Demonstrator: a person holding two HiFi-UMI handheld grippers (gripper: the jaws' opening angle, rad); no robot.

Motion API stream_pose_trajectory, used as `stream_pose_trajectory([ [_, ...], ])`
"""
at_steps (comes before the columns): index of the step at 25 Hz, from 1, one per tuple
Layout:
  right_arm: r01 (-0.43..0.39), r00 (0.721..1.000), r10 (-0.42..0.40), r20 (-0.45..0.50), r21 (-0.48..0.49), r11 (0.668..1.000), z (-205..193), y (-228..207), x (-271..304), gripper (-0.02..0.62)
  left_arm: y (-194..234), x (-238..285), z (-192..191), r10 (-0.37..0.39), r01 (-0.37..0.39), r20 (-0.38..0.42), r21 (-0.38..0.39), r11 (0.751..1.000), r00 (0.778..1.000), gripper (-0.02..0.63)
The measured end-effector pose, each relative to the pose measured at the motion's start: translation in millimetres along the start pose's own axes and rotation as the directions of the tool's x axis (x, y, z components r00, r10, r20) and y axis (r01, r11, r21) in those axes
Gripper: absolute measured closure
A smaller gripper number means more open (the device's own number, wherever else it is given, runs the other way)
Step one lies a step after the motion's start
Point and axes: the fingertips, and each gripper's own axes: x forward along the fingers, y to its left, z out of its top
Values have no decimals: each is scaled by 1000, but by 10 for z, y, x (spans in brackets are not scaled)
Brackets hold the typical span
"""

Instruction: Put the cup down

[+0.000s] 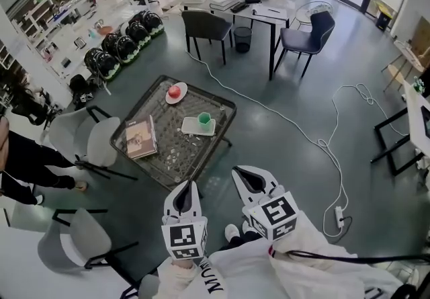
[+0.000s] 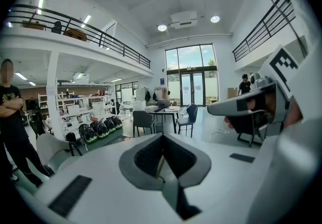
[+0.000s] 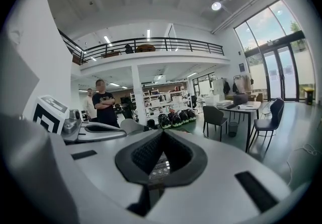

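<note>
From the head view, the green cup (image 1: 204, 118) stands on a white tray (image 1: 191, 128) on the low mesh table (image 1: 213, 97). It is between a book (image 1: 141, 137) and a pink plate (image 1: 176, 93) with something red on it. The cup is upright, its long axis is vertical and its mouth faces the ceiling; I can't make out a handle. The left gripper (image 1: 189, 189) and right gripper (image 1: 239, 174) hang near the table's near edge, well apart from the cup. To my eye the setting-down is done. Finishing well just means keeping both tools clear of the table so nothing jogs the tray.

In the left gripper view, the left gripper (image 2: 162, 135) has its jaws pressed together with nothing between them; no cup shows.

In the right gripper view, the right gripper (image 3: 162, 132) likewise looks closed and empty, pointing across the room.
</note>
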Motion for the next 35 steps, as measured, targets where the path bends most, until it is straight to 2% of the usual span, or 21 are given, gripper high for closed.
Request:
stream_pose_trajectory([
  [9,-4,1000,4,6,14,1000,-7,-148,-57,591,-174,104,18,12,-12,-10,-6,1000,1000,597],
  [15,-24,1000,24,-5,7,1000,-44,-123,-54,591,-158,78,52,24,-24,14,-20,1000,1000,597],
  [35,-33,999,33,-7,8,999,-56,-127,-76,591,-207,54,-5,27,-27,-13,-8,1000,1000,597],
])
